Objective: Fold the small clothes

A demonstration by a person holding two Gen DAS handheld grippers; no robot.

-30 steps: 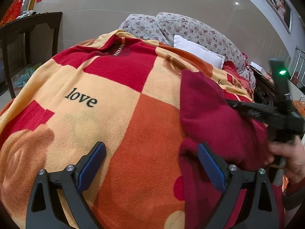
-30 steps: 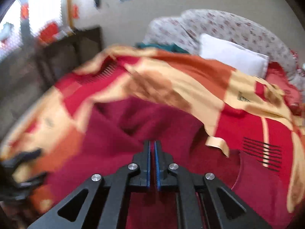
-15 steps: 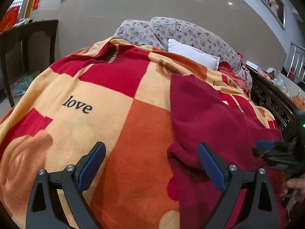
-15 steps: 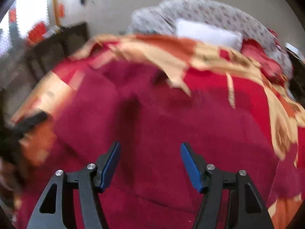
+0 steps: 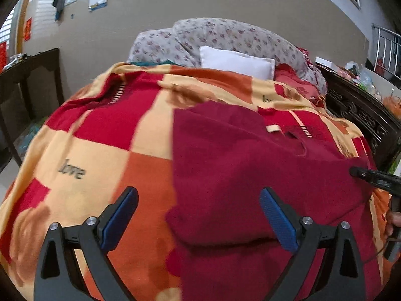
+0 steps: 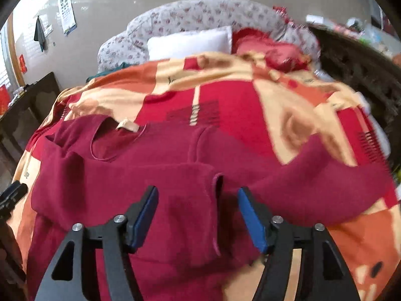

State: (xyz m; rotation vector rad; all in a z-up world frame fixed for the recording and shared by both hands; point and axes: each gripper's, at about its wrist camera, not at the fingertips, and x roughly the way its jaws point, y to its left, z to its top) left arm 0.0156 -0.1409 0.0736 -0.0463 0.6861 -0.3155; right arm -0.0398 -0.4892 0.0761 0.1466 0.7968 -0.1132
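A dark red long-sleeved top (image 5: 238, 165) lies spread on the checked red, orange and cream blanket (image 5: 105, 150), neck label toward the pillows. In the right wrist view one sleeve (image 6: 190, 200) is folded across the top's body (image 6: 112, 165), its cuff lying between my fingers; the other sleeve stretches right. My left gripper (image 5: 198, 215) is open and empty over the top's left edge. My right gripper (image 6: 198, 215) is open and empty just above the folded sleeve; its tip shows at the right edge of the left wrist view (image 5: 371, 175).
A white pillow (image 5: 235, 62) and floral cushions (image 5: 225, 35) lie at the bed's head. A dark carved bed frame (image 5: 363, 115) runs along the right. A dark wooden table (image 5: 27, 75) stands at the left.
My right gripper was shut a second ago, then opened and let the red top go; the sleeve now lies folded across the body. The left gripper stayed open, shifting right over the top.
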